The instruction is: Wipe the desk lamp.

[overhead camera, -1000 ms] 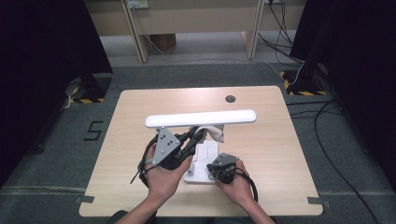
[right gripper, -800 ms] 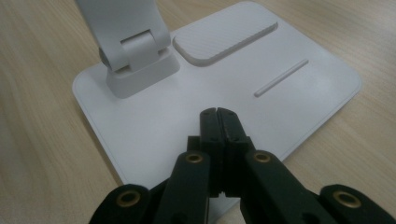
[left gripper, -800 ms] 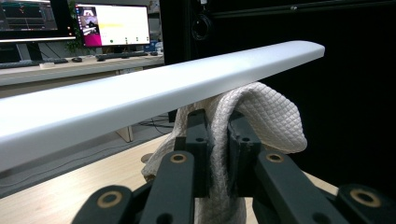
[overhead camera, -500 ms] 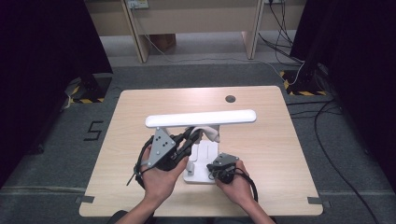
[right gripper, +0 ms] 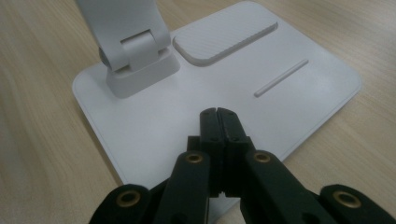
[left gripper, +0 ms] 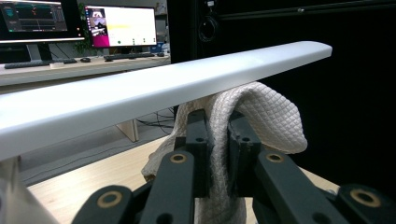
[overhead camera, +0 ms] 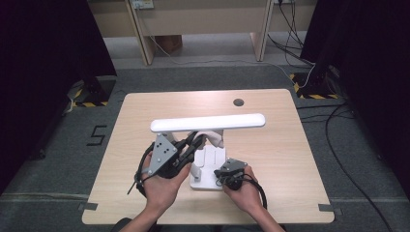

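Left fingers [left gripper: 217,154] clamped tight on a white cloth [left gripper: 261,116], pressed just under the lamp's light bar [left gripper: 163,88]. Right fingers [right gripper: 218,122] fully together, holding nothing, tips resting on the lamp base [right gripper: 154,126] near its hinge, apparently to steady it. Compared with a second ago, left hand [overhead camera: 162,181] shifted slightly, right unmoved. Wiping of the lamp on the tabletop [overhead camera: 300,159] probably midway, not finished.

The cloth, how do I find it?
Look at the wooden table and find the white desk lamp in the middle. Just under its long flat head, the left gripper pinches a white cloth. It is the one soft, quilted, floppy thing among hard, smooth parts.
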